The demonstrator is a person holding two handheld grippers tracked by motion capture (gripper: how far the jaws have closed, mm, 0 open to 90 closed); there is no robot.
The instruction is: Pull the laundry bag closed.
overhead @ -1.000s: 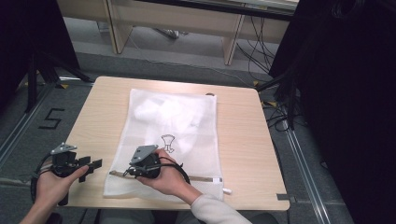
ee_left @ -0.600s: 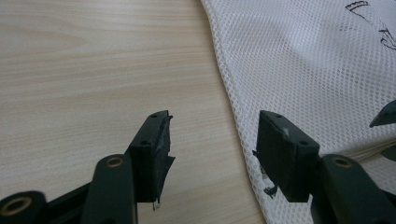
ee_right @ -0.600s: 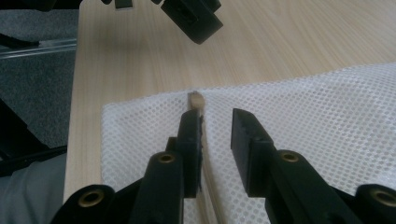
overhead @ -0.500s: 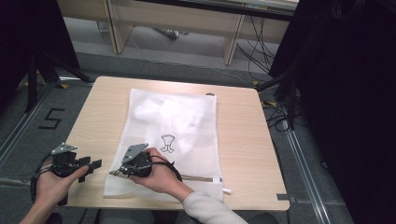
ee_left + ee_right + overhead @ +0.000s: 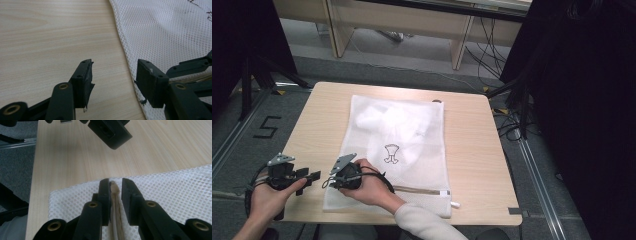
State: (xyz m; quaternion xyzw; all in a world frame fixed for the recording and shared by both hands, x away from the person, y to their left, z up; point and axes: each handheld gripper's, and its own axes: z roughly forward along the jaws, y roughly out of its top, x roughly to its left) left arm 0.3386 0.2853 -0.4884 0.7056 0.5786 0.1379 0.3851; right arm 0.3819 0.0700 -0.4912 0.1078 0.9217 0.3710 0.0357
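White mesh, fine-holed and soft: we catalogue a flat rectangular white mesh laundry bag with a small dark printed emblem, lying along the middle of the pale wooden table, its near end at our edge. A beige zipper band runs across that near end toward a white pull tab at the near right corner.

Right gripper: black jaws set astride the left end of the zipper band. They have just been closing, and the band stands between them with a thin gap on one side; we judge the pads not yet pressing. We place it here, we believe, to pin this end so the zipper can be drawn.

Left gripper: jaws spread wide, nothing between them, held low over bare wood just beside the bag's left edge. We read it as waiting to assist.

Left hand and right hand enter from the near edge.
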